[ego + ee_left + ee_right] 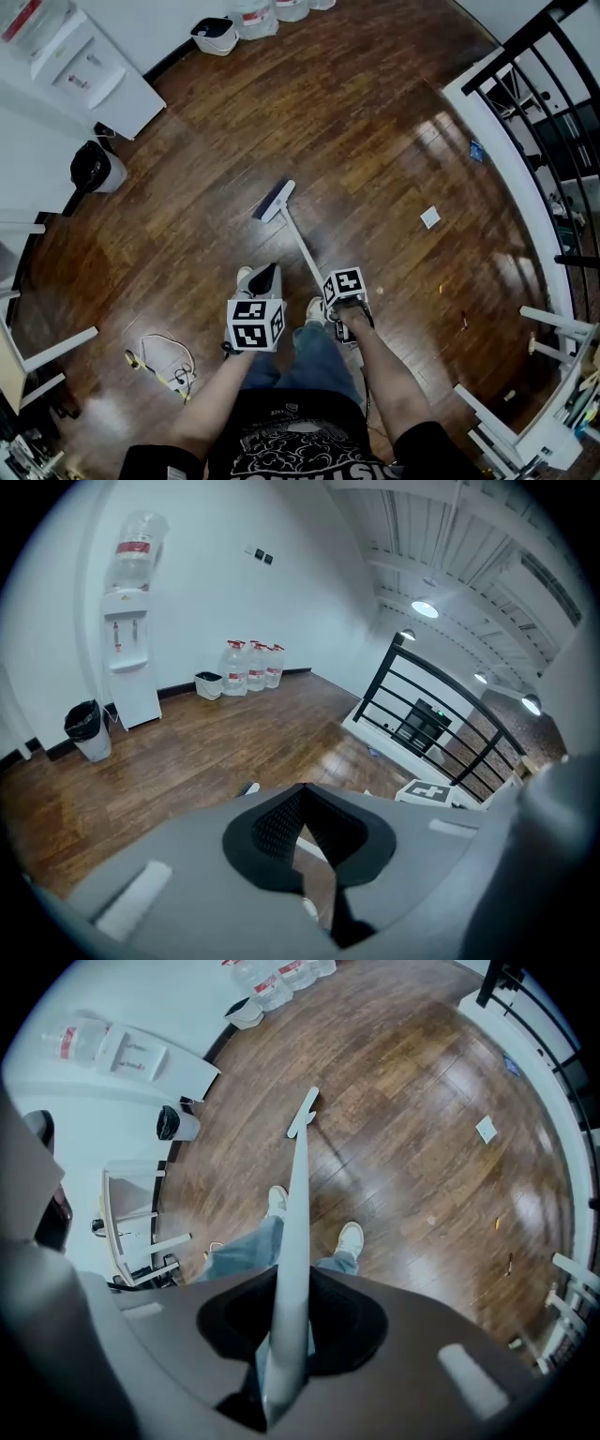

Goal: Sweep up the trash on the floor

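Observation:
A broom with a long white handle (305, 246) rests its dark head (274, 201) on the wood floor ahead of the person's feet. My right gripper (337, 292) is shut on the handle's upper end; in the right gripper view the handle (298, 1213) runs from the jaws down to the head (304, 1115). My left gripper (263, 277) hovers beside it at the left, jaws together with nothing held, its tips (301, 789) meeting. Trash lies to the right: a white paper scrap (430, 217), a blue bit (476, 150) and an orange bit (442, 289).
A black railing on a white curb (525, 159) bounds the floor at the right. A water dispenser (89, 70), a black bin (94, 169), a white bin (216, 36) and water jugs (255, 17) line the far wall. A cable (164, 361) lies at lower left.

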Demonstrator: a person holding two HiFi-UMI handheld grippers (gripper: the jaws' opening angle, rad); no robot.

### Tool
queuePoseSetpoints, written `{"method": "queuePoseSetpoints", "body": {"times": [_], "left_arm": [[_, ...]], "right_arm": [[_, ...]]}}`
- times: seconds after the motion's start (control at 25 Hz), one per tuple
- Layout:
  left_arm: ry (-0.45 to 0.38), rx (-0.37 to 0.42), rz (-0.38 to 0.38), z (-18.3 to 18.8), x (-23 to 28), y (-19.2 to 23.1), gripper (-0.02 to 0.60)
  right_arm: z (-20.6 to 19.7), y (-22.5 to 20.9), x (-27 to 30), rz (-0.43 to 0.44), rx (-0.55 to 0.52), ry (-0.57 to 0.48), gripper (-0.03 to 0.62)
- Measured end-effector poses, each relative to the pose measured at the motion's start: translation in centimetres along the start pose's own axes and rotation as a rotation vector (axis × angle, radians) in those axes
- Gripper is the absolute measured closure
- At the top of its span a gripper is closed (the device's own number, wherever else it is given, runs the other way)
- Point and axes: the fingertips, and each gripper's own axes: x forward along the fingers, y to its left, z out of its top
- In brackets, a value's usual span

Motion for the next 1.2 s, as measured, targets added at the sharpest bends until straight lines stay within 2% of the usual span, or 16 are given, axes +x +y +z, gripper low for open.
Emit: {"method": "queuePoseSetpoints", "body": {"times": [0.44, 0.72, 1.2], "left_arm": [[-0.006, -0.057, 0.053, -6.1, -2.9, -7.2, 0.577], [-0.023, -0.065, 0.040, -8.5, -3.9, -10.0, 0.577], [-0.045, -0.045, 0.006, -14.6, -5.4, -18.1, 0.577]], "right_arm": [[-6.2, -7.4, -1.3, -0.020, -0.013, 0.014, 0.528], [-9.5, -9.8, -1.1, -0.038, -0.012, 0.003, 0.528], [-18.0, -15.6, -0.1, -0.052, 0.015, -0.018, 0.528]]}}
